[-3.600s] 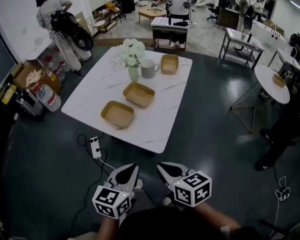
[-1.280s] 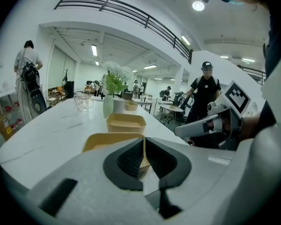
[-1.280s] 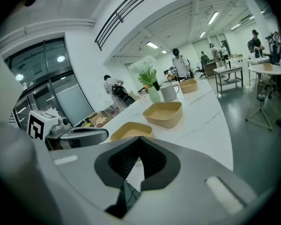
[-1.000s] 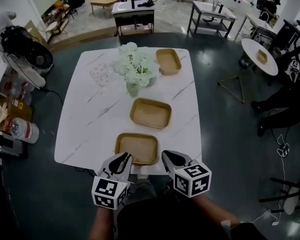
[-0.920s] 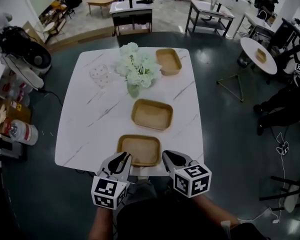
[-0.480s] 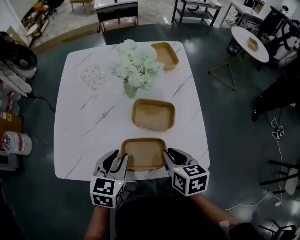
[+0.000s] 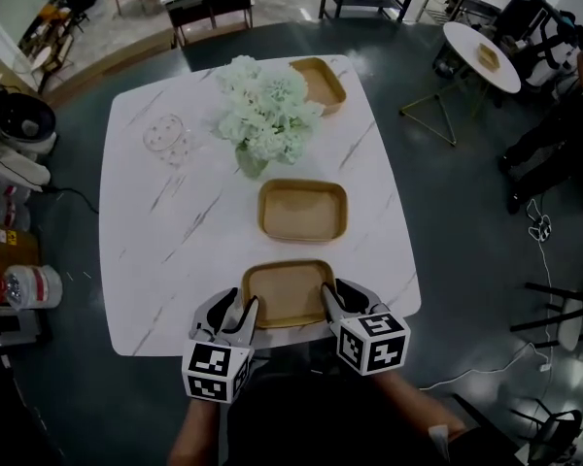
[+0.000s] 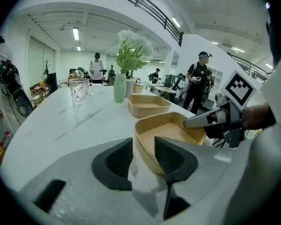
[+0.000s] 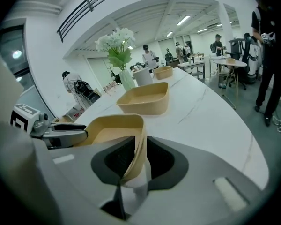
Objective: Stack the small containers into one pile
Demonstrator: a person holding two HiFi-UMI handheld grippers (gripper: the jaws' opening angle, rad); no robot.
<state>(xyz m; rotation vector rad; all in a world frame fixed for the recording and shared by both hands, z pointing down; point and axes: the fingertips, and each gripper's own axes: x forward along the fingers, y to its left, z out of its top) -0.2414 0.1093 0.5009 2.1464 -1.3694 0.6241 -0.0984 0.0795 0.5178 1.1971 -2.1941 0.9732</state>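
Note:
Three tan paper containers lie in a row on the white marble table (image 7: 165,250): the near one (image 7: 287,292), the middle one (image 7: 303,210) and the far one (image 7: 318,83). My left gripper (image 7: 241,311) is at the near container's left end. In the left gripper view its jaws (image 8: 143,146) straddle that container's (image 8: 173,125) rim wall. My right gripper (image 7: 332,302) is at the right end, and its jaws (image 9: 139,149) straddle the rim (image 9: 112,128) too. Both pairs of jaws have just been opening, and a gap shows beside each pad.
A vase of white flowers (image 7: 262,115) stands between the middle and far containers, with a clear glass (image 7: 165,136) to its left. The table's front edge runs just under my grippers. A round side table (image 7: 481,56), desks and people are beyond the table.
Both grippers moved forward and down to the near container's two ends. Their jaws were nearly shut before and now stand apart around its rim. The head view has drawn closer to the table.

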